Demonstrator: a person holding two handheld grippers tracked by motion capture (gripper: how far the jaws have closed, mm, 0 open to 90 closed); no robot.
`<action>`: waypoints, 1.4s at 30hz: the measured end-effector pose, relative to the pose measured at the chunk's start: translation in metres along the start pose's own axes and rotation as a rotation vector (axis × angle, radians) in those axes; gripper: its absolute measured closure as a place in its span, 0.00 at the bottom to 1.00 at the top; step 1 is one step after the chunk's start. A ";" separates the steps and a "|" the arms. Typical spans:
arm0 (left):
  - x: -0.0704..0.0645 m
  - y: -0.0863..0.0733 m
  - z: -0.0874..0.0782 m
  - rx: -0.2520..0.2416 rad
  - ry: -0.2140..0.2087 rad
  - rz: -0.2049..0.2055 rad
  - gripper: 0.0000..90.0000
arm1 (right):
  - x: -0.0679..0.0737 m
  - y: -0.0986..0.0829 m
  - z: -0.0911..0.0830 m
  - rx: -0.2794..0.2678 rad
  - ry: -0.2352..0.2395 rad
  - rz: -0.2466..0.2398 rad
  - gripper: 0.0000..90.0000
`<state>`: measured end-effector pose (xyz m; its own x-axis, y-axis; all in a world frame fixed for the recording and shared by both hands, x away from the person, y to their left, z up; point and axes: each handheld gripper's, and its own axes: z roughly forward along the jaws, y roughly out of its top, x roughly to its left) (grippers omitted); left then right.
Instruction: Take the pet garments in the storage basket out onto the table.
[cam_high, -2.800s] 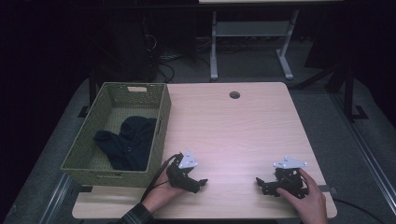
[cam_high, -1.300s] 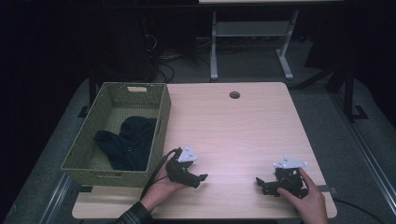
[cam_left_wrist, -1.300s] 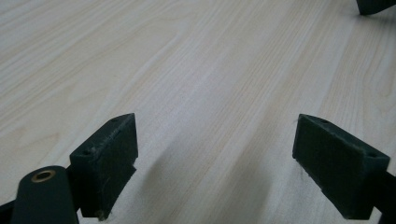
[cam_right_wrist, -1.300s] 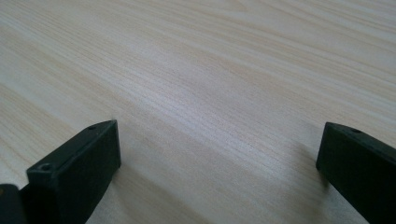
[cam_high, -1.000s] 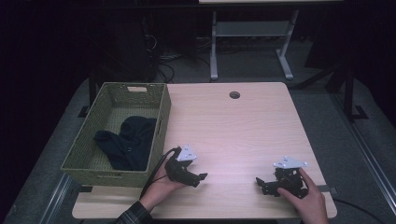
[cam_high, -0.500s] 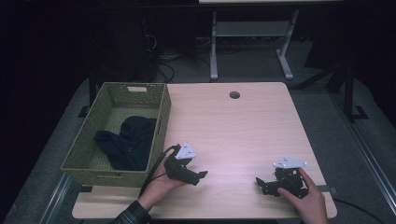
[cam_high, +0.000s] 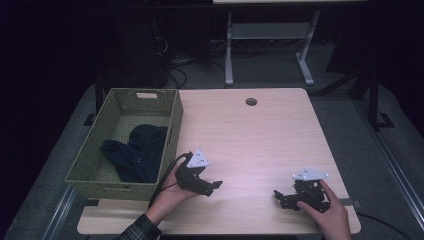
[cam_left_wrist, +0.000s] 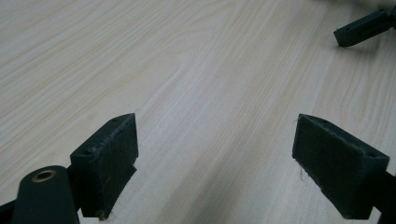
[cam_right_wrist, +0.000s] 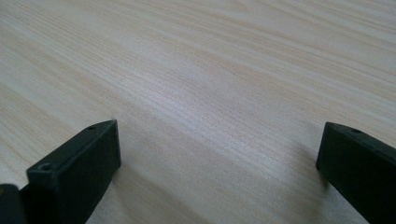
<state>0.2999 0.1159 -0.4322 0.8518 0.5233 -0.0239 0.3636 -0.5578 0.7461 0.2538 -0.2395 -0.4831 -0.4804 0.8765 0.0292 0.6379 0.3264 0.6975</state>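
Both hand-held grippers sit low over the near edge of the tabletop (cam_high: 260, 135), one in each of the person's hands. Left hand-held gripper (cam_high: 212, 186) is at about seven o'clock on the tabletop, just beside the near corner of the basket (cam_high: 172, 125), its tips pointing toward three o'clock. In the left gripper view its two black jaws stand wide apart with only bare pale wood between them, pinching nothing. Whether they touch the wood I cannot tell. Right hand-held gripper (cam_high: 278, 196) is at about five o'clock, well apart from the left one, tips pointing toward nine o'clock, so the two face each other across an open stretch of wood. Its jaws are likewise spread wide in the right gripper view, with nothing between them. One of its tips shows far off at the top right of the left gripper view.

Off to nine o'clock the woven green basket rests along the left edge of the tabletop, with a dark garment (cam_high: 135, 150) crumpled inside on its floor. At twelve o'clock a round cable hole (cam_high: 251, 101) is cut in the wood. Beyond the far edge stands a grey metal frame (cam_high: 270, 35) on the floor, in dim light. Nothing lies between the two grippers.
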 end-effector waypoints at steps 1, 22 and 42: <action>0.000 0.001 -0.001 0.000 0.000 0.004 0.15 | 0.000 0.000 0.000 0.000 0.000 0.001 0.00; 0.004 0.014 -0.013 -0.046 -0.034 -0.017 0.15 | 0.000 0.000 0.000 0.000 0.000 0.000 0.00; 0.009 0.028 -0.023 -0.059 -0.043 -0.013 0.16 | 0.000 0.000 0.000 0.000 0.001 0.000 0.00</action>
<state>0.3087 0.1198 -0.3961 0.8631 0.5013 -0.0613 0.3527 -0.5114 0.7836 0.2539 -0.2394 -0.4831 -0.4805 0.8765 0.0299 0.6381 0.3260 0.6975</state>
